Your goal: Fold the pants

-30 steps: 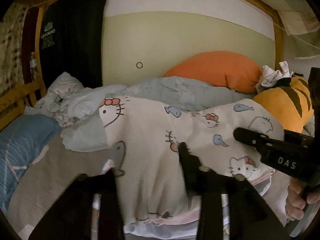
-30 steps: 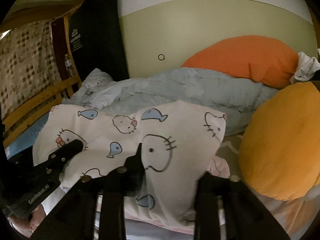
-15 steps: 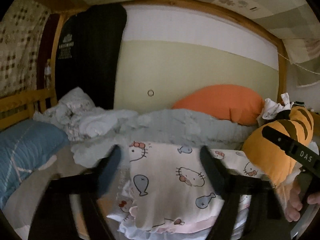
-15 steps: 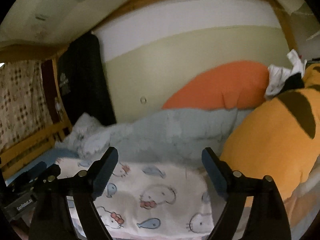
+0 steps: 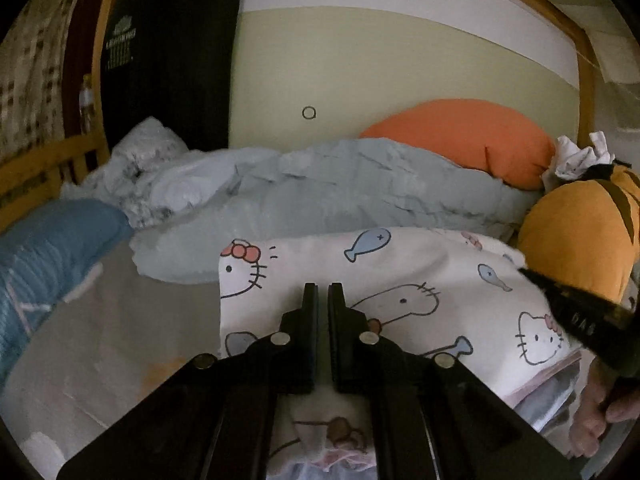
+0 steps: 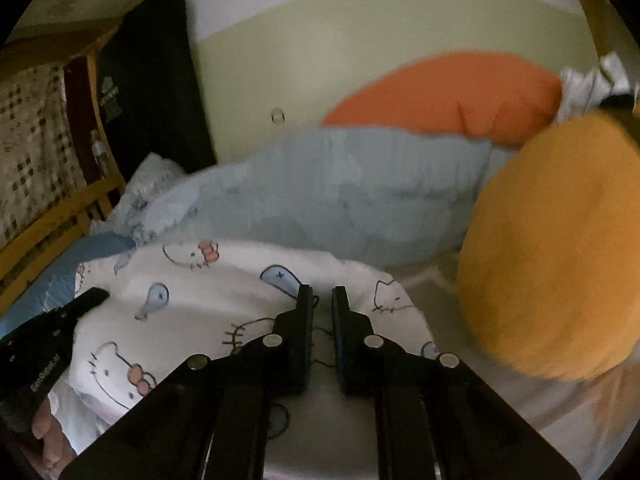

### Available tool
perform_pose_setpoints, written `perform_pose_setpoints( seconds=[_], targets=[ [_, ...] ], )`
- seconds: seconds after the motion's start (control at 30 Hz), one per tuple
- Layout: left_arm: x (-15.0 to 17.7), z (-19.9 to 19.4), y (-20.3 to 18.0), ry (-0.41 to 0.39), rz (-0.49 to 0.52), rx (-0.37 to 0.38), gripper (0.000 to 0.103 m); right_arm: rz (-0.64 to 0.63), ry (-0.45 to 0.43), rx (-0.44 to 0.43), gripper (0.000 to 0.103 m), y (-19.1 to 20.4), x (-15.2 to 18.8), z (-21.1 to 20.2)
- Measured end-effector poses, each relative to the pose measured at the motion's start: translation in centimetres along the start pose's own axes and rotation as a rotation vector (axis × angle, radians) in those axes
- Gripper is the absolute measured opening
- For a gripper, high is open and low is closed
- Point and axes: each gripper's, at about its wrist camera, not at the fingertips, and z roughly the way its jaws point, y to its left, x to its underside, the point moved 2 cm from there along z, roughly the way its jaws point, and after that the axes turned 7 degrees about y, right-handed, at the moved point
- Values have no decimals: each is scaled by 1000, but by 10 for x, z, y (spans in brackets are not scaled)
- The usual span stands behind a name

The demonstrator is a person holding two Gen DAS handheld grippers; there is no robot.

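On the bed, both hand-held grippers, left (image 5: 323, 292) and right (image 6: 322, 295), have just closed nearly shut and empty above the folded pants (image 5: 400, 280), suggesting the fold is finished.

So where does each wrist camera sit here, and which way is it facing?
Left wrist: rides the left gripper, looking along the bed over the pants to the wall; the right gripper and right hand show at right.
Right wrist: rides the right gripper, whose jaws have just been closing, no cloth visibly pinched; same heading; the left gripper and left hand show at left.
Shared: pants, orange pillow, blue-grey duvet.
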Motion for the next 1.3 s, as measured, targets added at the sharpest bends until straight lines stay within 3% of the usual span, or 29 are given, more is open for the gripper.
perform_pose_setpoints(
  seconds=[0.17, 0.37, 0.5, 0.57, 0.63, 0.7, 0.73, 0.8, 0.87, 0.97, 1.1, 1.3],
  targets=[
    [3, 0, 6, -12, 2, 40, 6, -10, -8, -16, 11, -5, 3, 1],
    [-4, -14, -2, -31, 53, 8, 6, -27, -13, -6, 11, -6, -4, -12],
    [-13, -37, -5, -78, 48, 22, 17, -54, -62, -6, 13, 2, -12, -39],
    [-16, -51, -9, -109, 66, 11, 22, -69, -96, -6, 26, 9, -15, -55],
    [-20, -67, -13, -143, 75, 12, 32, -79, -143, -11, 65, 15, -17, -74],
    [-26, -85, -15, -177, 68, 27, 47, -78, -204, -25, 88, 21, -20, -95],
    [-28, -95, -16, -197, 66, 37, 50, -71, -235, -28, 92, 23, -20, -105],
    [-31, -118, -17, -243, 72, 32, 69, -64, -263, -36, 93, 25, -21, -123],
    [-33, -142, -17, -295, 80, -1, 80, -79, -279, -43, 101, 28, -20, -140],
    [-33, -176, -12, -345, 53, -20, 91, -117, -338, 19, 102, 33, -15, -173],
    [-24, -214, -11, -375, -1, 27, 93, -147, -406, 29, 102, 36, -6, -223],
    [-6, -282, -38, -461, 65, 24, 93, -163, -509, 33, 102, 43, 14, -299]
  ],
)
